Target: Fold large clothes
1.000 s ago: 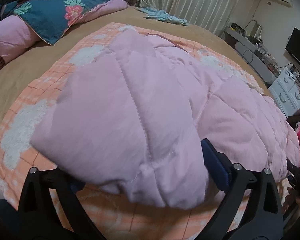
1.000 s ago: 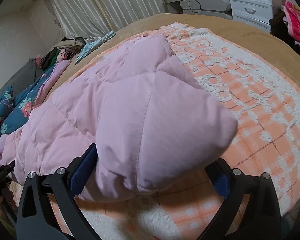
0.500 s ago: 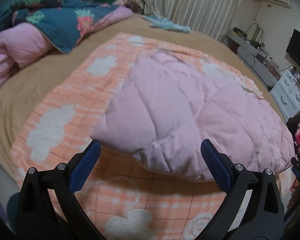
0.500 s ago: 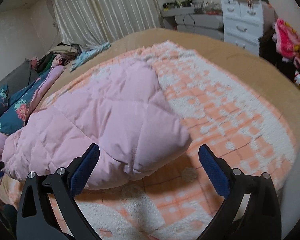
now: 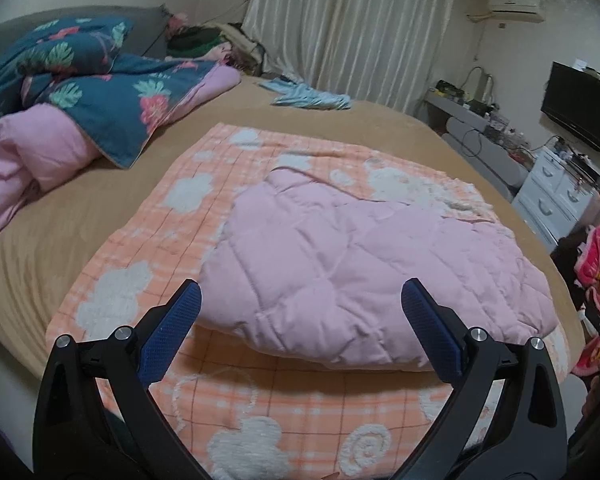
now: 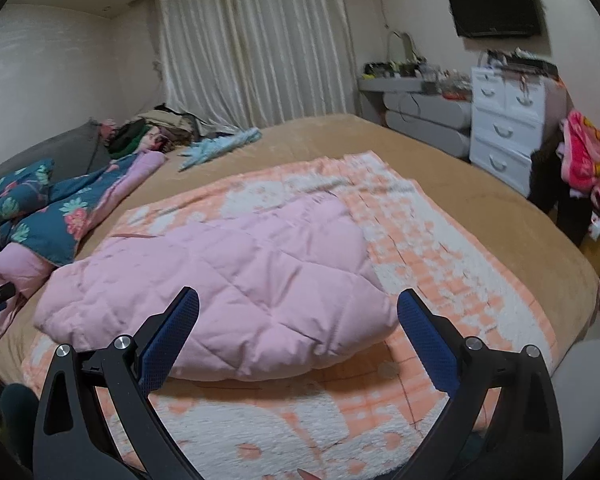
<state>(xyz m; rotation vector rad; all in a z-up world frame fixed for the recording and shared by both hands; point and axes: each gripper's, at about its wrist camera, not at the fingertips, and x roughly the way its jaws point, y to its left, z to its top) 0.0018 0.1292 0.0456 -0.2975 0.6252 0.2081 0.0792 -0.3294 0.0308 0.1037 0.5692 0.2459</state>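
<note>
A pink quilted padded garment (image 5: 340, 264) lies folded in a thick bundle on an orange-and-white checked blanket (image 5: 148, 248) spread over the bed; it also shows in the right wrist view (image 6: 240, 280). My left gripper (image 5: 302, 300) is open and empty, held back from the bundle's near edge. My right gripper (image 6: 298, 304) is open and empty too, held back from the bundle's near edge on the other side, with the blanket (image 6: 440, 248) below.
A blue floral duvet with pink lining (image 5: 100, 92) is heaped at the bed's left. A light blue cloth (image 5: 308, 98) lies at the far side. White drawers (image 6: 508, 128), a TV (image 6: 494, 0) and a pink patterned heap (image 6: 588, 160) stand to the right.
Both grippers had the pink garment's edge between their fingers a second ago. They have let it go and pulled back and up, and the bundle now rests on the blanket.
</note>
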